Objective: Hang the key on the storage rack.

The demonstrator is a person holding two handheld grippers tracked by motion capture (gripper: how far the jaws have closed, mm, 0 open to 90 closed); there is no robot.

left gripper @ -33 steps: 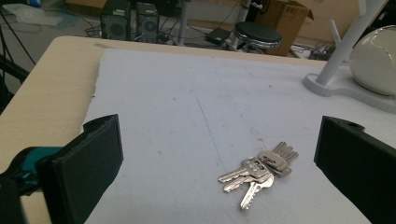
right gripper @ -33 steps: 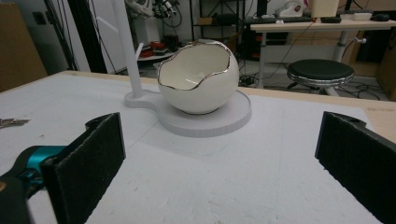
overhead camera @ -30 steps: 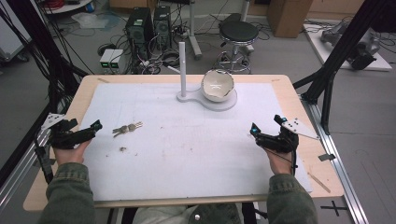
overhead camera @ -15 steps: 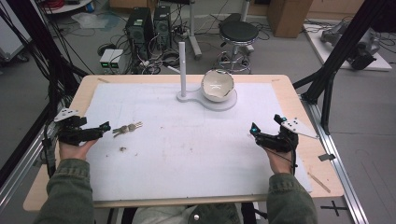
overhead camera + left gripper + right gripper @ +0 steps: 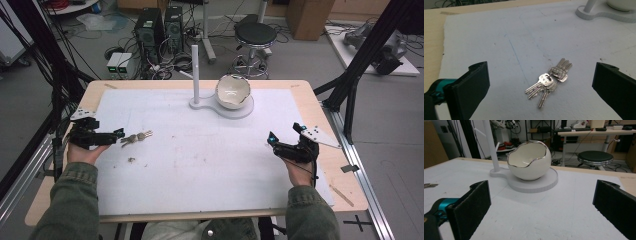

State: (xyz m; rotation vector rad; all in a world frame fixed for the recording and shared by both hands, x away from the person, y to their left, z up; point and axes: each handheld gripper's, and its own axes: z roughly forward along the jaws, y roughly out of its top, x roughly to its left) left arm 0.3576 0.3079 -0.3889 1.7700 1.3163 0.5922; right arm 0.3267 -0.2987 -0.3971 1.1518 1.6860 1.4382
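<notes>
Left tool, jaws wide apart, lines up on key bunch lying on desk; right tool idle, jaws also apart. Next, prob.: lower & close.

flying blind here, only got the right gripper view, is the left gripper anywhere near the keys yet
Observer: Close. In the left gripper view the bunch of keys lies flat on the white mat, between the left gripper's open fingers, untouched.
Operator: keys bunched or spread
Observer: Spread in two fans joined at one ring.
Operator: how far from the bowl
Observer: In the high view the egg-shaped bowl sits on its stand far across the mat; the right gripper waits open.
</notes>
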